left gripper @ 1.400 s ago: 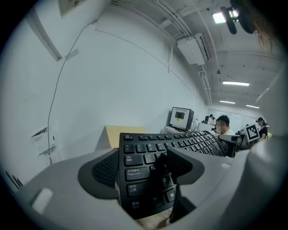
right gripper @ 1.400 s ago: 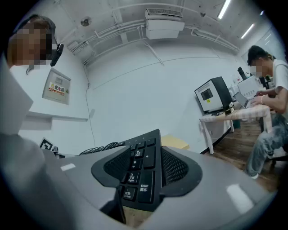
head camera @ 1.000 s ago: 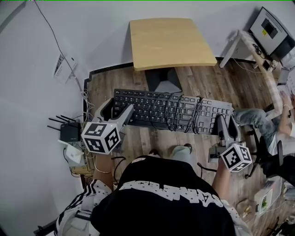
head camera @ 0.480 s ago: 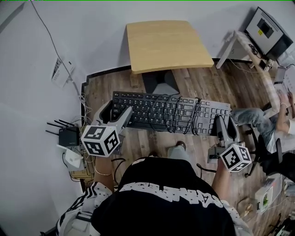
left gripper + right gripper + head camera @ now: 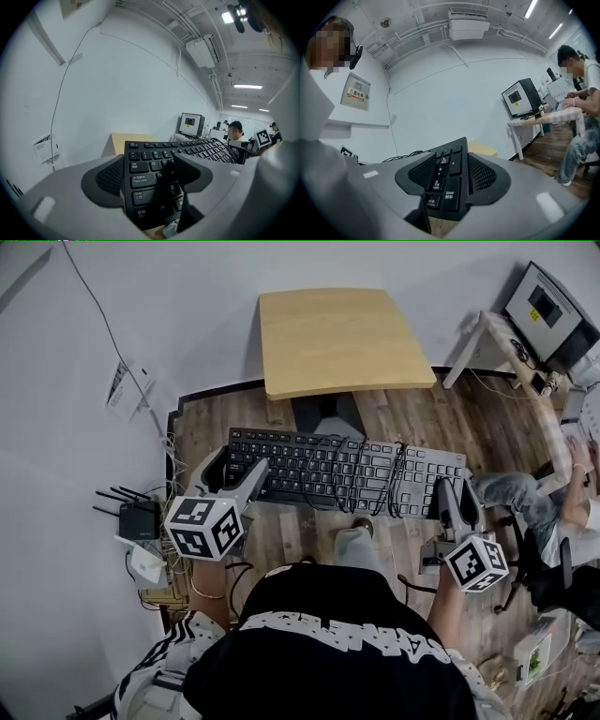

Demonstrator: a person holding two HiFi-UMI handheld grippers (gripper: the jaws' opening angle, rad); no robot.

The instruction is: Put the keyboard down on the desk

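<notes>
Between my two grippers, the black keyboard hangs above the wooden floor, on the near side of the light wooden desk and not resting on it. My left gripper is clamped on the keyboard's left end, with its jaws closed over the Caps Lock and Shift keys. My right gripper is clamped on the right end, across the numeric keypad. A black cable is wound around the keyboard, right of centre.

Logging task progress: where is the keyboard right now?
In the head view the keyboard hangs over the floor, short of the desk, left gripper clamped on its left end, right gripper on its right.
</notes>
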